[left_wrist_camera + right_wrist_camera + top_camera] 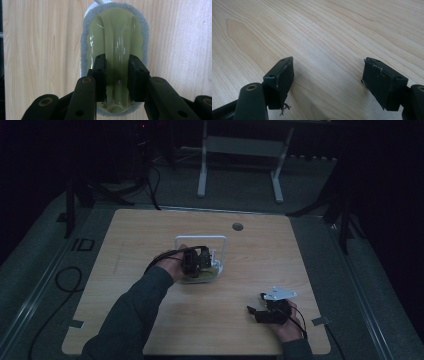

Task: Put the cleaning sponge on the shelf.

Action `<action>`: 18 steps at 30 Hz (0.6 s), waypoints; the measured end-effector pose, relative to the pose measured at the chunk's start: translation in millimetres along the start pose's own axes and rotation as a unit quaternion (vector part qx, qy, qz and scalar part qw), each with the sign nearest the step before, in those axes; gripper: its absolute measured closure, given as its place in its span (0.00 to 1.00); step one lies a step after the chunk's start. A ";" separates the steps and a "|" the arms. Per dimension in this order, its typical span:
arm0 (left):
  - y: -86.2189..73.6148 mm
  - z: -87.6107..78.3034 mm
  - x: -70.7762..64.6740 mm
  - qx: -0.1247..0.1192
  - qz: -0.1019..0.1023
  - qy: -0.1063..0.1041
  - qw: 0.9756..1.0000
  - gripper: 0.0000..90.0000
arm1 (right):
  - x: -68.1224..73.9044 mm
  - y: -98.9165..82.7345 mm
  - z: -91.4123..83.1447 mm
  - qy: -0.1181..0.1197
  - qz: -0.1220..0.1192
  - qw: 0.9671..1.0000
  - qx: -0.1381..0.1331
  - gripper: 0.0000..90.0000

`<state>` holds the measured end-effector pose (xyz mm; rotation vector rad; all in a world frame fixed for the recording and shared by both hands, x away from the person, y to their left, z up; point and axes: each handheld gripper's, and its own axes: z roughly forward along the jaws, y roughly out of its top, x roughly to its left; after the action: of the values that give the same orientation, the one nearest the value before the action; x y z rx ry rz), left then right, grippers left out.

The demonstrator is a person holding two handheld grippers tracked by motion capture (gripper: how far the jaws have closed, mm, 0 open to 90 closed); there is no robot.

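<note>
Thing: a green brush (117,37) with a grey pad rim, an oval block with a raised ridge as handle. In the high view it sits (212,269) at the middle of the table (150,235), at the foot of a white frame (224,251).

Long axis: in the left gripper view the brush runs straight away from the camera, and the ridge goes along this same line.

Left gripper (117,75): it comes down from above, its jaws stand one at each side of the ridge, across the long axis. They are narrow and pressed on the ridge, so the brush is held. In the high view it (196,260) is over the near end of the brush.

Right gripper (328,75): jaws wide, nothing between them, only bare wood under them. In the high view it (256,312) rests at the near right part of the table, well apart from the brush.

Nearer hand: the left, clearly.

Frame: it stands touching or just beside the far end of the brush; I cannot tell which.

Next move, as I judge: the left hand lifts or slides the brush. Because the grip is across the ridge, a pull along the long axis is the easy way.
</note>
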<state>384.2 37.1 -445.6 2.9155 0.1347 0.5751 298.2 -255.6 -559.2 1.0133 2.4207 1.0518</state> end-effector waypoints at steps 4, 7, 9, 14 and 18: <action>-0.2 2.8 0.8 0.005 0.002 0.001 1.000 0.79 | 0.0 0.0 0.0 0.000 0.000 1.000 0.000 0.27; -0.1 3.9 1.2 0.004 0.005 0.003 1.000 0.79 | 0.0 0.0 0.0 0.000 0.000 1.000 0.000 0.27; 0.4 4.0 1.5 0.004 0.006 0.008 1.000 0.79 | 0.0 0.0 0.0 0.000 0.000 1.000 0.000 0.27; 1.2 6.2 2.4 0.008 0.011 0.015 1.000 0.79 | 0.0 0.0 0.0 0.000 0.000 1.000 0.000 0.27; 1.2 7.3 3.0 0.004 0.009 0.017 1.000 0.79 | 0.0 0.0 0.0 0.000 0.000 1.000 0.000 0.27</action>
<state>389.8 35.1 -450.9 2.9185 0.1148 0.6288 298.1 -255.5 -559.2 1.0137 2.4208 1.0520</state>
